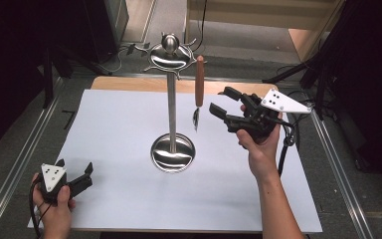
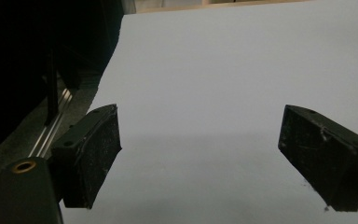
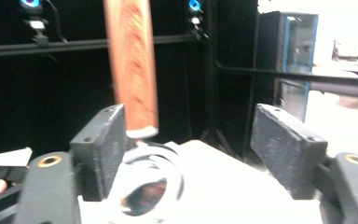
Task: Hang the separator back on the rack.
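Table surface (image 1: 129, 199): a white sheet covers the work area, with a wooden edge showing at the far side.

Utensil stand (image 1: 172, 109): a polished metal stand sits upright near the middle of the sheet. It has a round dished base (image 1: 172, 153), a straight vertical post, and a hooked crown with a ball finial at the top.

Hanging utensil (image 1: 199, 82): a wooden-handled utensil hangs from a hook on the right side of the crown. The handle points up and the metal head (image 1: 196, 118) points down, clear of the sheet. In the right gripper view the wooden handle (image 3: 133, 65) runs down just in front of the left-hand jaw, and the shiny metal head (image 3: 149, 191) sits below it. The head is blurred, so its exact type cannot be told.

Right gripper (image 1: 222, 102): held in the person's right hand (image 1: 261, 147), raised to the right of the stand. Its jaws are spread wide and point toward the utensil. The jaws hold nothing; the utensil is near the left-hand jaw, and contact cannot be confirmed.

Left gripper (image 1: 74, 169): held in the person's left hand (image 1: 54, 204) at the near left corner of the sheet, well apart from the stand. Its jaws are spread wide, with bare white sheet (image 2: 205, 93) between them, and they grasp nothing.
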Motion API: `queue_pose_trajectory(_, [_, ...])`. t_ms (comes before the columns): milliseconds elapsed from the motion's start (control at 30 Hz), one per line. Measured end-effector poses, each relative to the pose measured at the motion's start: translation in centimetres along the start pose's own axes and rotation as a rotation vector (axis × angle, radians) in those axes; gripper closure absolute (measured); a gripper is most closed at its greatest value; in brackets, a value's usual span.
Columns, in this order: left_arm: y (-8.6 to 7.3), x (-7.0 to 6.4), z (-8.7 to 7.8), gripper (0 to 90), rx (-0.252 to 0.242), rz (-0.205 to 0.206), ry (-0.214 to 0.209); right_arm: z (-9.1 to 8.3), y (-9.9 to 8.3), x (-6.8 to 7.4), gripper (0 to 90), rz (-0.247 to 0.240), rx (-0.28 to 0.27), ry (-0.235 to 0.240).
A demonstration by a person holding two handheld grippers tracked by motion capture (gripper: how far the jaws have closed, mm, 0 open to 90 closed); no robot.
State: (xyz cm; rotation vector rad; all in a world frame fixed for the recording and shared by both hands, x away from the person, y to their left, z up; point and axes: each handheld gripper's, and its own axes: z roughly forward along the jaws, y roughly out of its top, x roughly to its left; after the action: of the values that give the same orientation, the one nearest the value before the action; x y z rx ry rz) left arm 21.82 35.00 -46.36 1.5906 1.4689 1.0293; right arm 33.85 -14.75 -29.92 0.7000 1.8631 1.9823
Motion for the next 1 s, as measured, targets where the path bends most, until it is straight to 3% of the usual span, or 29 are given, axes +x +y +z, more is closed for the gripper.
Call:
queue_pose_trajectory(133, [0.0,0.0,0.0,13.9,-0.003,0.001,0.002,-0.5,-0.9,-0.4,19.5,0.016,0.043,-0.047])
queue_pose_trajectory(333, [0.0,0.0,0.0,13.9,0.0,0.002,0.001,-0.8,-2.8,-0.6,13.8,0.001,0.135,-0.163])
queue_pose_trajectory(400, [0.0,0.0,0.0,13.9,0.001,0.002,0.001,-0.8,-3.6,-0.5,12.7,-0.015,0.164,-0.206])
queue_pose_trajectory(500, [0.0,0.0,0.0,13.9,0.0,0.001,0.001,-1.1,-5.1,-0.1,12.0,-0.047,0.18,-0.312])
queue_pose_trajectory(733, [0.0,0.0,0.0,13.9,0.002,0.0,0.001,-1.7,-7.3,-0.5,0.0,-0.017,0.205,-0.334])
queue_pose_trajectory(1000, [0.0,0.0,0.0,13.9,0.001,0.0,0.001,-2.8,-9.6,-1.0,0.0,-0.018,0.244,-0.398])
